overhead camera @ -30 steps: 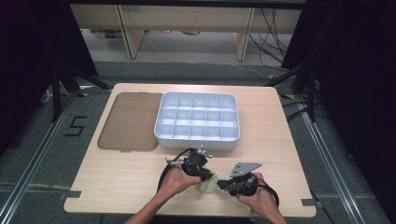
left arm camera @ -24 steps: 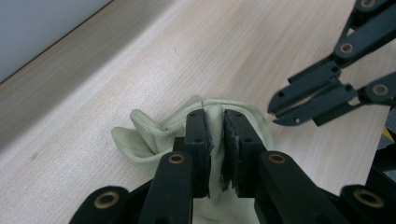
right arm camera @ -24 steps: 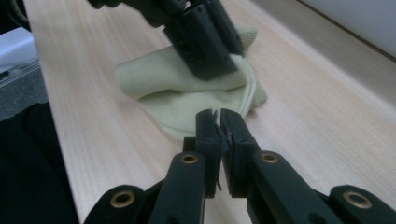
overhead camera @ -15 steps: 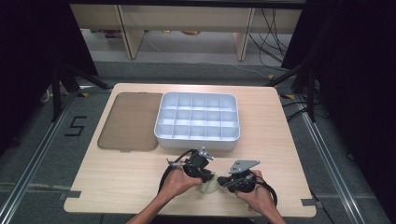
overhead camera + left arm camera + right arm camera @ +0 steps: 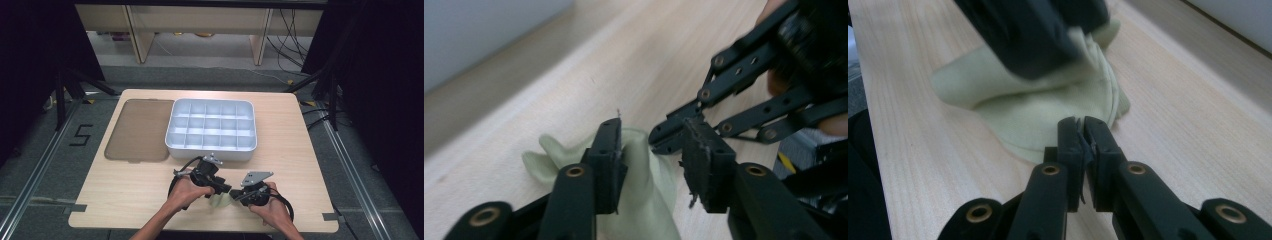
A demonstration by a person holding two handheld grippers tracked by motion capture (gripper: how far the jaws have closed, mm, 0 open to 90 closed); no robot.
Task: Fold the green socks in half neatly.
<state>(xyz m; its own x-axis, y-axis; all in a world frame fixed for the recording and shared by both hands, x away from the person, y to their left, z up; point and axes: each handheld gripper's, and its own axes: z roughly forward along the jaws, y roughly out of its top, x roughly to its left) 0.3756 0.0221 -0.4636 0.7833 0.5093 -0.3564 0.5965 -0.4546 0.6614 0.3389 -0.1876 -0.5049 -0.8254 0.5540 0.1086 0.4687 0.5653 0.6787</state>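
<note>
So my right claw (image 5: 1083,131) is pressed together on the near edge of the pale green cloth (image 5: 1048,107), pinching a thin lip of it down by the table (image 5: 1173,100). My left claw (image 5: 651,150) has just been opening and stands spread now, one pad still brushing the cloth's bunched top while the other pad is clear of it. The cloth sits crumpled on the front part of the table between my hands, well short of the white divided tray (image 5: 212,130) and the brown lid (image 5: 137,129) beside it. My worry: that right pinch looks pretty shallow, so any tug could slip it free, and the fabric could snag on the left pad and drag along.
</note>
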